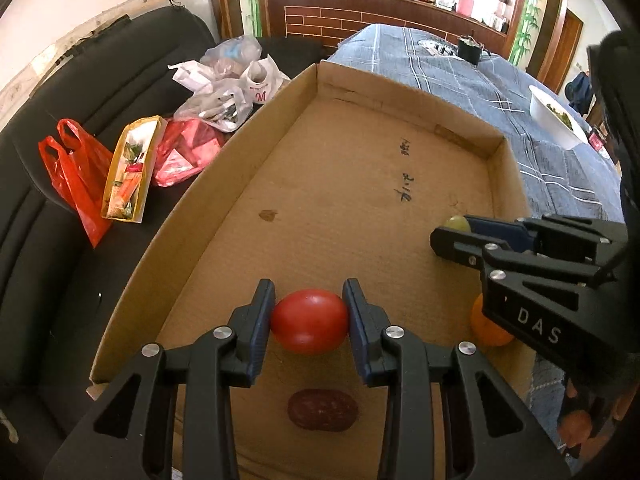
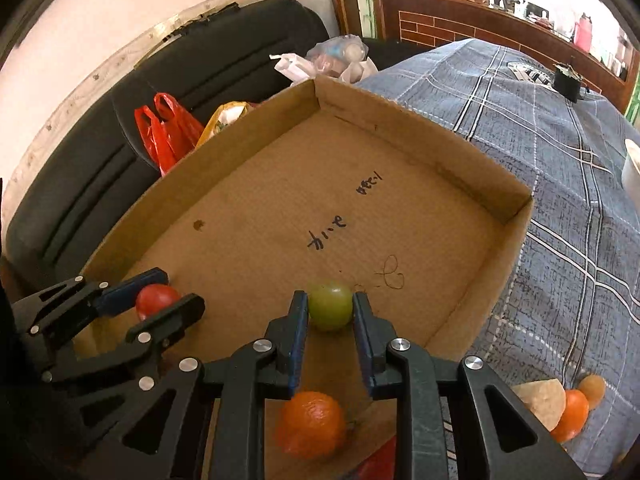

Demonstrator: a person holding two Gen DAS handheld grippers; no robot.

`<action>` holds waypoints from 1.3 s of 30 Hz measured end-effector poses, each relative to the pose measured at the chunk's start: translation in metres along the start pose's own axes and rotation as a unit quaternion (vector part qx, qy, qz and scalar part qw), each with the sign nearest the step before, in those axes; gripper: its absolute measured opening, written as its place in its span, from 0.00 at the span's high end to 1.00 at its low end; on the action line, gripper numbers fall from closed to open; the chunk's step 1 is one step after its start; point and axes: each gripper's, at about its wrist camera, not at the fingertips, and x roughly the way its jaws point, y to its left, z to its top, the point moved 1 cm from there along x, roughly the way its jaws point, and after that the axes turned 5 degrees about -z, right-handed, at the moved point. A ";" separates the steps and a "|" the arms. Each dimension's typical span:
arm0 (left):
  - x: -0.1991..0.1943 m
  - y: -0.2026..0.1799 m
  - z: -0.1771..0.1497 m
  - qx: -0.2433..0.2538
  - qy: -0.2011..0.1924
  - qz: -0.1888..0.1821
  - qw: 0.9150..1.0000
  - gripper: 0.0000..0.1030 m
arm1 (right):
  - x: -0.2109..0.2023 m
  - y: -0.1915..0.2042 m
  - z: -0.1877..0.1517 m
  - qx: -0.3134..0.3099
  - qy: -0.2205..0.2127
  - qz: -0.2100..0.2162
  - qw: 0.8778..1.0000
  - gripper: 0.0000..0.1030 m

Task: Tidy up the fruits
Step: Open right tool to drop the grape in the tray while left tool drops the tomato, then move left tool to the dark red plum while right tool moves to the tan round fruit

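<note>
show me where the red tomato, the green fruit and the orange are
red tomato (image 1: pixel 309 321), left wrist view, middle of its skin.
green fruit (image 2: pixel 330 306), right wrist view, its front face.
orange (image 2: pixel 311 424), right wrist view, its top.

Two close wrist views angled down into one shared cardboard tray (image 1: pixel 508 184), side by side.

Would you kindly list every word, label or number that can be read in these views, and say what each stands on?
"DAS": white letters on the right gripper, on its finger's outer side.
"M": red letter on a white plastic bag on the sofa; the small print around it is blurred.
Handwritten black marks on the cardboard tray floor: not legible.
</note>
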 end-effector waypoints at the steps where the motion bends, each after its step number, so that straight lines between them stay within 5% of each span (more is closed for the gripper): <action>1: 0.000 0.001 0.000 -0.002 0.003 -0.001 1.000 0.68 | 0.000 0.000 0.000 -0.001 -0.003 0.001 1.000 0.75; 4: -0.001 0.003 0.001 -0.009 0.011 -0.005 1.000 0.68 | -0.006 -0.001 0.001 0.001 -0.006 0.010 1.000 0.63; 11: -0.032 0.006 0.000 -0.030 -0.022 -0.022 0.999 0.67 | -0.042 -0.008 -0.007 0.016 -0.043 0.028 0.999 0.60; 20: -0.067 -0.035 -0.011 -0.032 -0.094 -0.091 0.991 0.59 | -0.115 -0.077 -0.074 0.121 -0.104 0.050 0.986 0.54; 28: -0.069 -0.106 -0.026 0.023 -0.075 -0.146 0.986 0.59 | -0.163 -0.161 -0.150 0.216 -0.117 0.004 0.969 0.53; 39: -0.070 -0.143 -0.059 0.044 -0.043 -0.164 0.985 0.59 | -0.182 -0.206 -0.206 0.260 -0.118 -0.018 0.958 0.53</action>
